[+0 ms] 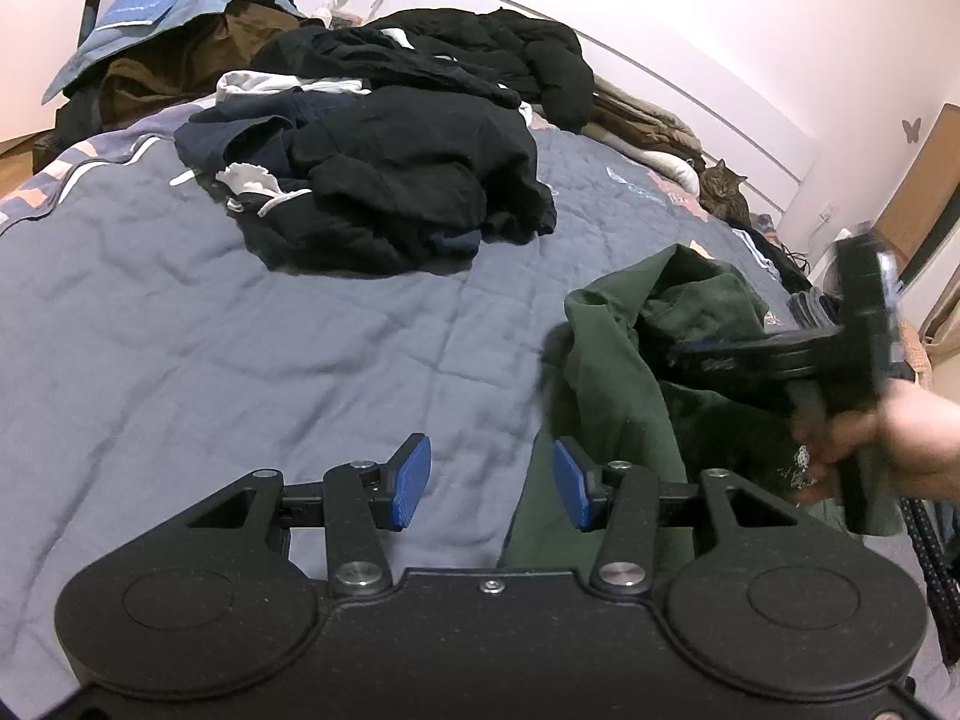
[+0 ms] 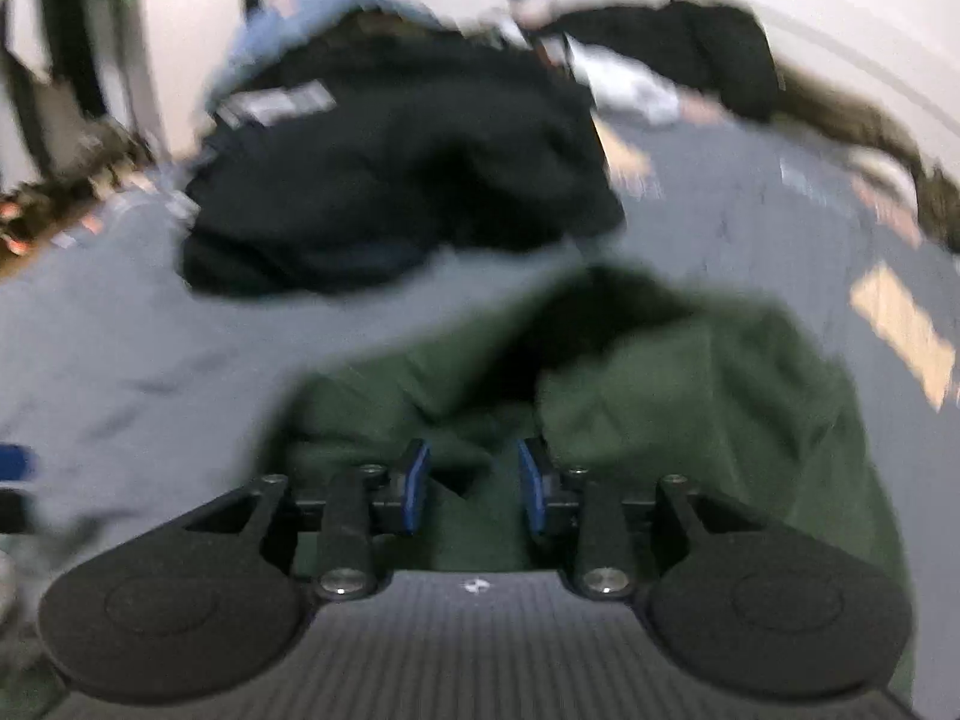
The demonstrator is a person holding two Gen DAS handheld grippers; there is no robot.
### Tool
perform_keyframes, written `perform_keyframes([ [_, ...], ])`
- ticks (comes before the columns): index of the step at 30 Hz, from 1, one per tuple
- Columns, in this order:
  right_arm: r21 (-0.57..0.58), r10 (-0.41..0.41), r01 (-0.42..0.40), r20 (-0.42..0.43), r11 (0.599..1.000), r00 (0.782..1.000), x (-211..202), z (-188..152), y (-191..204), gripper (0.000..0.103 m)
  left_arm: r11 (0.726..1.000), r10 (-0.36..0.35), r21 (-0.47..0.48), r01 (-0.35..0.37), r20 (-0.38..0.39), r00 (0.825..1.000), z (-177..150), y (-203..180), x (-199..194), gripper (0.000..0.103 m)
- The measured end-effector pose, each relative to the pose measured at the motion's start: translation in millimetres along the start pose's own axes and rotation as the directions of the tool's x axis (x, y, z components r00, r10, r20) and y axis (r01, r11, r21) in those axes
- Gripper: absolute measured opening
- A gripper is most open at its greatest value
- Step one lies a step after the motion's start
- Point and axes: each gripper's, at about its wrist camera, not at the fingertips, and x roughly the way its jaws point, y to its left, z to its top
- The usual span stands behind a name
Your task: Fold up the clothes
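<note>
Left gripper (image 1: 491, 483): nearest the left wrist camera, its blue fingers (image 1: 411, 480) spread with nothing between them; the gap hangs over the edge of the green garment (image 1: 624, 372), where green cloth meets the grey bedspread (image 1: 240, 312)
Right gripper (image 2: 474, 492): its fingers (image 2: 417, 486) stand partly apart over the green garment, cloth under and between them; the picture is blurred, and the pads do not appear to press on the fabric
Green garment: crumpled in a heap on the bed, right of the left gripper and directly below the right gripper; one flap runs down towards the left gripper, the bulk is bunched further back
Long axis: cannot be told, since the garment is still rumpled and not laid flat
Nearer hand: the right, judged from both views; its gripper sits on the heap, with the person's hand (image 1: 900, 438) at the green garment's right side
Dark pile (image 1: 384, 192): unfolded clothes beyond the green garment, well apart from it
Cat (image 1: 723, 192): behind the green garment, at the far edge of the bed
Step in hand: likely spreading the green garment flat; folding not yet begun
</note>
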Motion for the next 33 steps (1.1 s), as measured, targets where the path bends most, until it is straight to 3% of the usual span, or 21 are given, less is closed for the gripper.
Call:
perform_keyframes([
  [6,-0.071,-0.182,0.18,-0.012,0.981,0.983,22.2,-3.8,-9.7,0.04,1.0,-0.009,0.001,0.01,-0.007,1.0,0.3,-0.2,2.0,0.046],
  [10,-0.091,-0.129,0.127,-0.021,0.988,0.991,32.7,0.3,-5.0,0.055,1.0,-0.01,0.008,0.01,-0.01,1.0,-1.2,-2.6,2.3,0.046],
  [14,-0.131,-0.126,0.118,-0.049,0.984,0.991,47.3,-2.2,-1.3,0.055,1.0,-0.003,0.003,0.004,-0.012,1.0,-1.3,-2.7,2.8,0.046],
  [15,-0.111,-0.123,0.117,-0.046,0.987,0.991,48.7,-2.9,-3.9,0.046,1.0,-0.002,0.002,0.002,-0.013,1.0,-1.1,-2.4,2.9,0.046],
  [16,-0.086,-0.121,0.117,-0.041,0.989,0.992,49.0,-3.2,-6.3,0.021,1.0,-0.001,0.0,0.001,-0.013,1.0,-0.9,-2.0,3.0,0.046],
  [17,-0.061,-0.111,0.11,-0.027,0.992,0.993,45.2,-2.9,-7.0,0.002,1.0,0.001,-0.001,-0.001,-0.013,1.0,-0.7,-1.7,3.0,0.046],
  [18,-0.041,-0.091,0.09,-0.005,0.995,0.996,38.5,-2.4,-6.4,0.0,1.0,0.002,-0.002,-0.002,-0.014,1.0,-0.5,-1.3,3.0,0.046],
  [25,0.033,0.051,-0.057,0.144,0.998,0.988,-15.8,10.7,4.5,0.0,1.0,0.004,-0.022,-0.005,-0.005,1.0,1.7,1.9,-0.2,0.046],
  [30,-0.004,0.015,-0.015,0.06,1.0,0.998,-4.4,19.4,0.8,0.009,1.0,0.003,-0.026,-0.003,-0.009,1.0,1.8,2.0,0.2,0.046],
  [33,-0.031,-0.008,0.008,-0.002,0.999,1.0,13.2,14.0,-3.2,0.028,1.0,0.002,-0.029,-0.002,-0.01,1.0,1.9,2.0,0.5,0.046],
])
